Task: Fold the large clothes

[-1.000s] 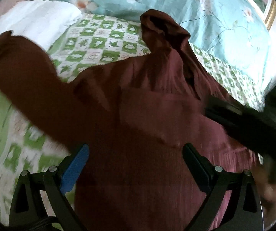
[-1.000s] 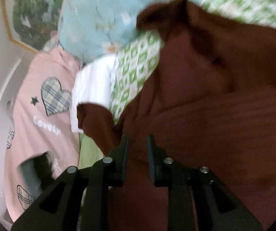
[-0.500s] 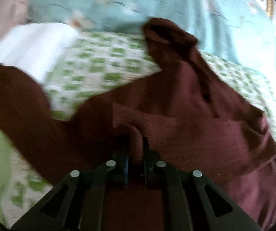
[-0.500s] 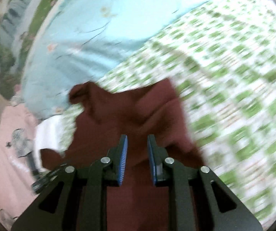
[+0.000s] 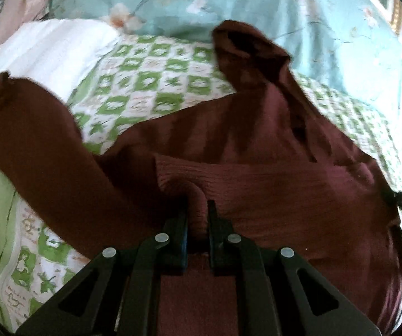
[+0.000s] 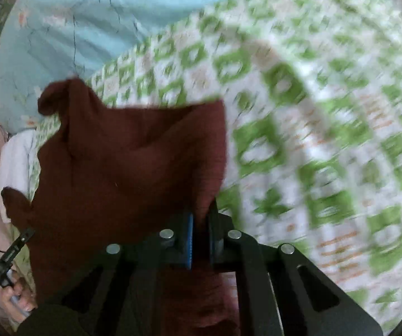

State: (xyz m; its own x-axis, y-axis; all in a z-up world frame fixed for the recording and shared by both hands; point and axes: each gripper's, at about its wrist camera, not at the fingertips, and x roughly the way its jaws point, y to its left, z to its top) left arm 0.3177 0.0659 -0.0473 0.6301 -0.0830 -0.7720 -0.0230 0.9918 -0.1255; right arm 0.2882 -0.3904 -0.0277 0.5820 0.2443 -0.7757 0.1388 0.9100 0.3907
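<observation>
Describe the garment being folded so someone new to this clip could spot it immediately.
Start at the bed's green-and-white checked quilt, below the pale blue floral bedding. Spread across it lies the maroon sweater, pinched by the left gripper and the right gripper. It is the only dark, plain, ribbed fabric; the white folded cloth beside it is pale.

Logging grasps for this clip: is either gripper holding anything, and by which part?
Both hold the maroon sweater. The left gripper pinches a bunched fold of its ribbed band; the right gripper clamps its right-hand edge.
</observation>
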